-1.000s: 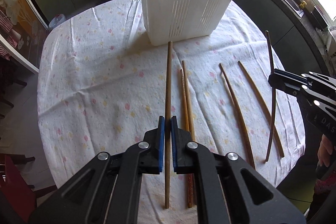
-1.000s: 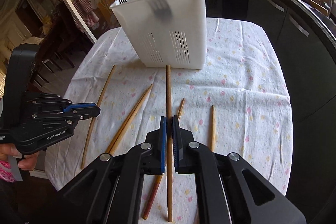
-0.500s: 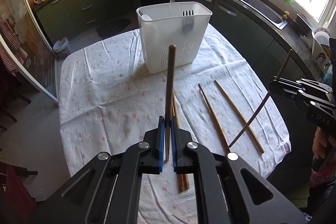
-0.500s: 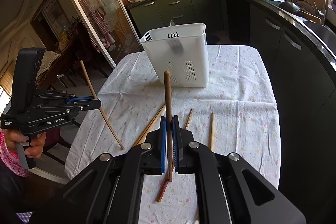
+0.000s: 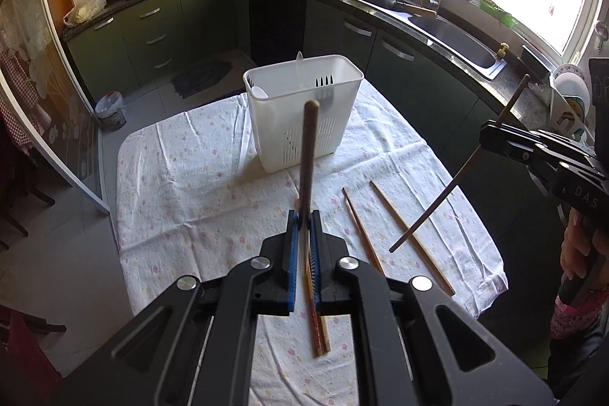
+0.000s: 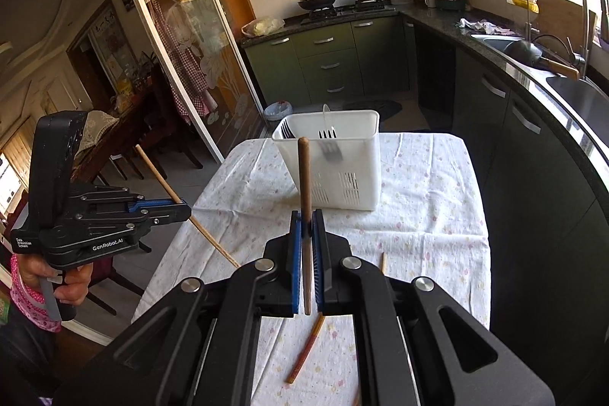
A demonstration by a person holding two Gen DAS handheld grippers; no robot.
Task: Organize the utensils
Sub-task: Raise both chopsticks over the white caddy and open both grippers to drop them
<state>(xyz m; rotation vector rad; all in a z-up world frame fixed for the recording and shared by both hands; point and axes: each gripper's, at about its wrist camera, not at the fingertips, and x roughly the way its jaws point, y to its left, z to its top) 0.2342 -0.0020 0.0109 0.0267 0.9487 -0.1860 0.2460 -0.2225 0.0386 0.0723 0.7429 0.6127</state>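
Holding one chopstick [image 5: 309,155] in my left claw [image 5: 304,223] and one chopstick [image 6: 304,177] in my right claw [image 6: 307,227], both clamped; four more [image 5: 359,227] lie at lower centre on the table [image 5: 171,177], caddy [image 5: 300,109] awaiting.

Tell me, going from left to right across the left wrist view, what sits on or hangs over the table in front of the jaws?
Chopstick held upright in the left gripper → red-handled chopstick pair → two bare chopsticks lying apart → slanted chopstick clamped in the right gripper. The white utensil basket stands farther back.
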